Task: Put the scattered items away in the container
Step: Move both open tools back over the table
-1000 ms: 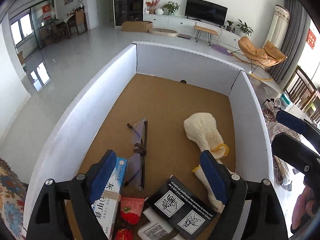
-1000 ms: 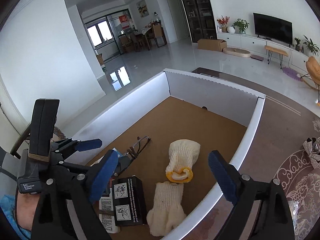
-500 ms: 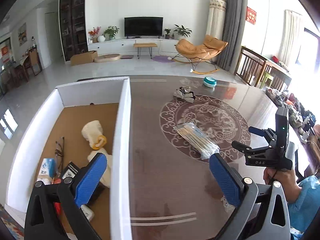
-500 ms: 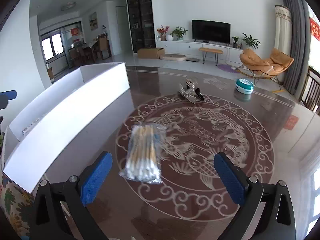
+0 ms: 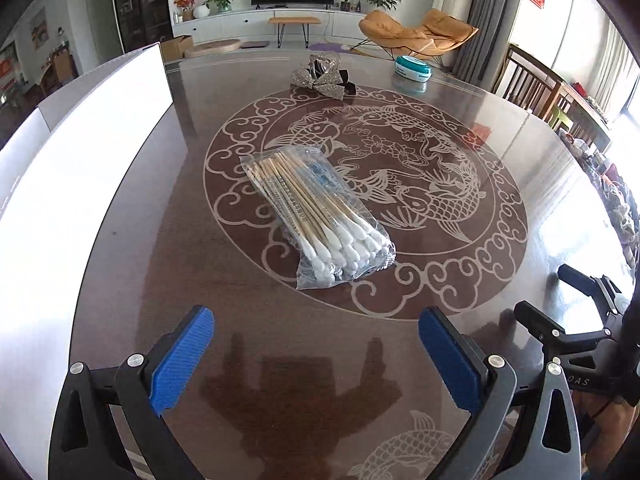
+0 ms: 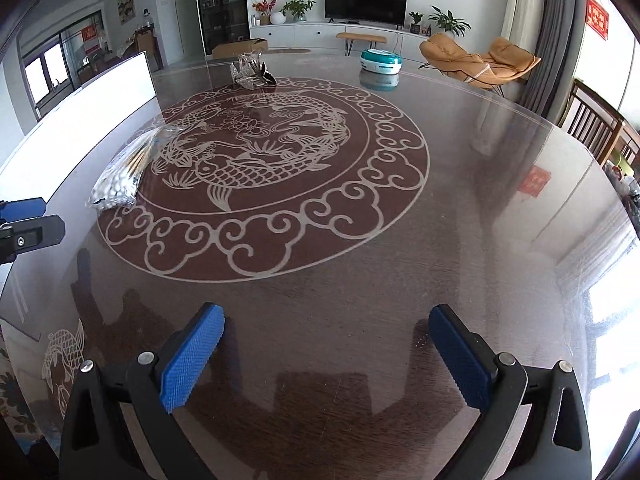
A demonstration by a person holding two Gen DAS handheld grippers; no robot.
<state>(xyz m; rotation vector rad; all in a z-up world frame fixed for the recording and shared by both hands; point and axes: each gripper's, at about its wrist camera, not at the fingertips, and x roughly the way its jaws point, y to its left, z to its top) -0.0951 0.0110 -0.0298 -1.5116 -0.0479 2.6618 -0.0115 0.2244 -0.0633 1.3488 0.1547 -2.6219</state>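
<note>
A clear bag of cotton swabs lies on the dark round table, just ahead of my left gripper, which is open and empty. The bag also shows at the left of the right wrist view. A silver bow hair clip and a teal round tin sit at the table's far side; both show in the right wrist view, the clip and the tin. The white box wall stands at the left. My right gripper is open and empty over bare table.
The table has a carved fish medallion in its middle. My right gripper shows at the right edge of the left wrist view. Wooden chairs stand beyond the table's right rim.
Both grippers have swung away from over the box to the table. The left now faces the swab bag closely; the right has turned further right, the bag now at its left.
</note>
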